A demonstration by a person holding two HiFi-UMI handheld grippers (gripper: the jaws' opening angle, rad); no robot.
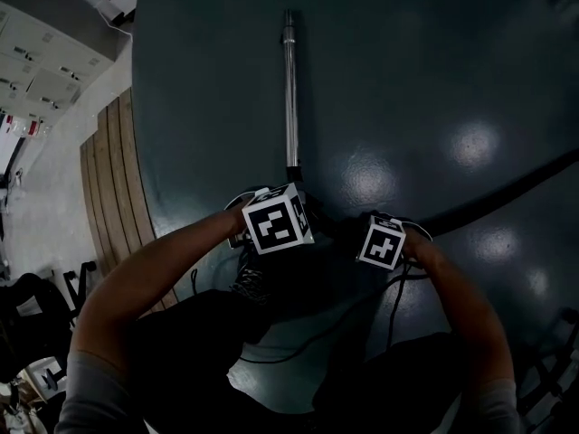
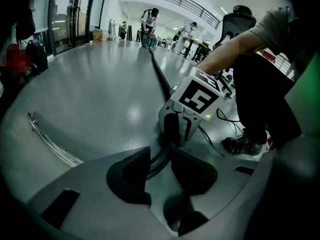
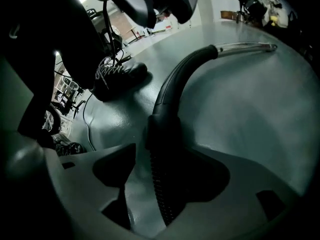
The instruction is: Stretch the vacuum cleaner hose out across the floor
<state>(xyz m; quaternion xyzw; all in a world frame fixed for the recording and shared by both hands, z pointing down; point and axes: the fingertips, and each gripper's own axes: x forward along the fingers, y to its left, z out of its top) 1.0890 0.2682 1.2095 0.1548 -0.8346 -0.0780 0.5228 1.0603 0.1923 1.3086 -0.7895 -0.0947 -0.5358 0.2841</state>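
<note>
While I crouch over the dark grey-green floor (image 1: 434,80), which shines with pale spots of lamp light, the vacuum cleaner hose (image 1: 507,193) lies on it as a long black line. It runs from just in front of me out to the right edge of the head view. It is ribbed along its length and ends in a smooth black cuff (image 3: 162,124). From there a curved black handle bend (image 3: 175,79) arcs up to the straight metal wand (image 1: 290,89). The wand lies flat on the floor and points away from me, almost square to the hose.

My left gripper (image 2: 159,160) has its jaws drawn to a narrow gap, and its pads press on the curved tube near the wand's end. My right gripper (image 3: 162,171) sits just beside it with its jaws spread wide. The ribbed hose and cuff lie between them, and floor shows in the gap beside the left pad.

A dark laced shoe (image 3: 117,76) rests on the floor near the handle bend. A thin black cable (image 1: 393,301) loops below my right gripper.
</note>
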